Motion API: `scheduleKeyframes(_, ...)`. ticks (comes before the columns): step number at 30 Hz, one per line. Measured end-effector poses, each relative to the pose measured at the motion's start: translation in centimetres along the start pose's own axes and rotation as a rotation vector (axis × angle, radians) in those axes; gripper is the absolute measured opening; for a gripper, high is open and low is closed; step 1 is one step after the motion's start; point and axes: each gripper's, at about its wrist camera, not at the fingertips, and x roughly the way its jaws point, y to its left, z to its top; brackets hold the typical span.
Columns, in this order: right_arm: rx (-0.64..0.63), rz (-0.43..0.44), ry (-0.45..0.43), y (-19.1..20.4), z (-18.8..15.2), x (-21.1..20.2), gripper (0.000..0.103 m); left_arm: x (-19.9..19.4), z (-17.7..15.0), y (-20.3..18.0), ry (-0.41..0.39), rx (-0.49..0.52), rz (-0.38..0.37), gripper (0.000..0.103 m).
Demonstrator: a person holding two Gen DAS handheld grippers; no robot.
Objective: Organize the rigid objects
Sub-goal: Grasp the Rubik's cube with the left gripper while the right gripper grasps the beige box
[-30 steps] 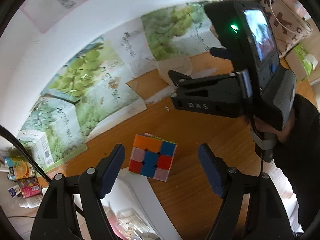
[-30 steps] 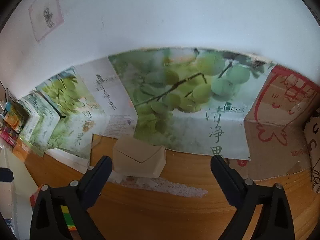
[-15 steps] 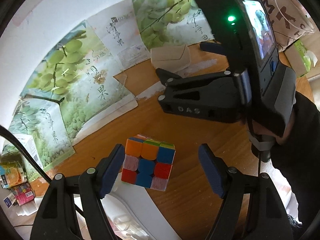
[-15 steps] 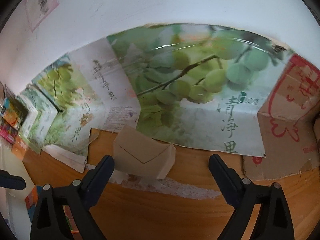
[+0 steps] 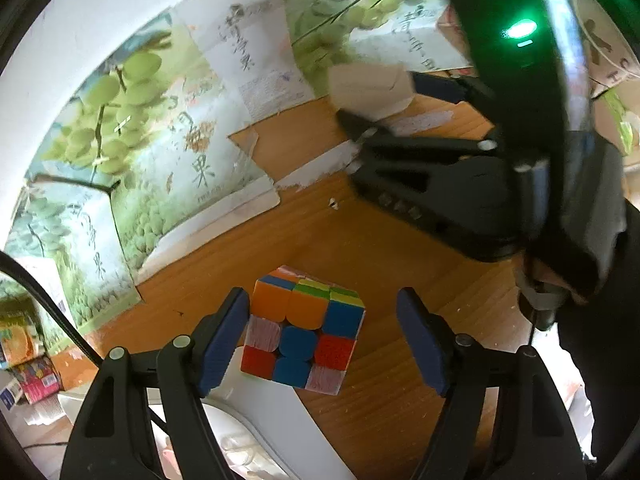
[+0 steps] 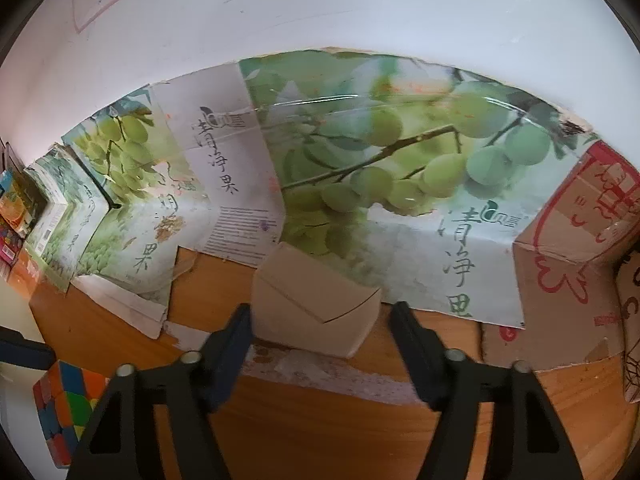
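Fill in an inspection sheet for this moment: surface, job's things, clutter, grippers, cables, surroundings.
Surface: wooden tabletop, scuffed white patches.
Job's things: puzzle cube on the table; beige box by the back.
Clutter: small cartons at the left edge.
Grippers: left gripper open around the cube, one pad close beside it; right gripper closing around the beige box, not yet pressing.
Cables: black cable at left.
Surroundings: white wall, grape-print cardboard, brown carton.

Left wrist view looks straight down, close over the cube (image 5: 304,330); right view slants toward the wall, sharing cube and box (image 6: 316,300).
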Motion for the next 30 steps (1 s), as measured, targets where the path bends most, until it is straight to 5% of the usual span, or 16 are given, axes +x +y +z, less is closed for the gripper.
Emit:
scheduleKeyframes(5, 0.029, 0.021, 0.001, -1.0, 0.0, -0.6, 0.062, 0.5, 0.2, 0.7, 0.001, -0.022, 0.019, 0.064)
scheduleKeyframes(30, 0.124, -0.004, -0.052, -4.5, -3.1, -8.4, 0.062, -1.6, -3.2, -0.9, -0.049, -0.041, -0.039, 0.061)
